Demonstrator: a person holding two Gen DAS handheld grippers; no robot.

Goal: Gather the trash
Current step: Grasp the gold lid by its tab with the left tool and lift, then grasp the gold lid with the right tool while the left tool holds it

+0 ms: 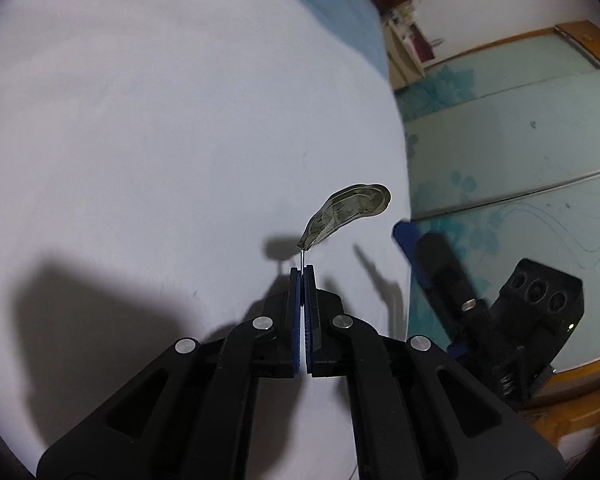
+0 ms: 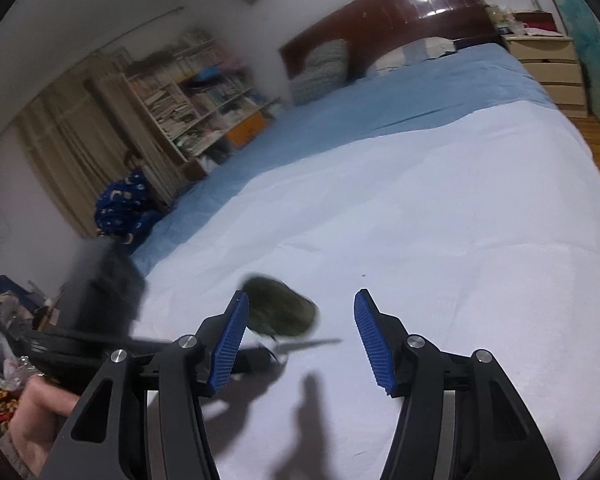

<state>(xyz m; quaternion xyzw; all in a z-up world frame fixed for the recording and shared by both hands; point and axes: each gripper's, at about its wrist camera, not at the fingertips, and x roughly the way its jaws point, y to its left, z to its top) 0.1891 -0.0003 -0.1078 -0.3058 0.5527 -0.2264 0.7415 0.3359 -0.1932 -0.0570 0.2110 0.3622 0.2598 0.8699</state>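
Observation:
My left gripper is shut on the thin edge of a crumpled olive-and-clear wrapper, which it holds up above the white sheet. In the right wrist view the same wrapper shows blurred, just beyond the left finger of my right gripper. That gripper is open and its blue pads touch nothing. The left tool's black body comes in from the left, with a hand below it. In the left wrist view a blue finger of the right tool shows past the bed's edge.
The white sheet gives way to a blue sheet toward the dark wooden headboard and pillows. A bookshelf and clutter stand at the left, a nightstand at the far right. Teal sliding doors run alongside the bed.

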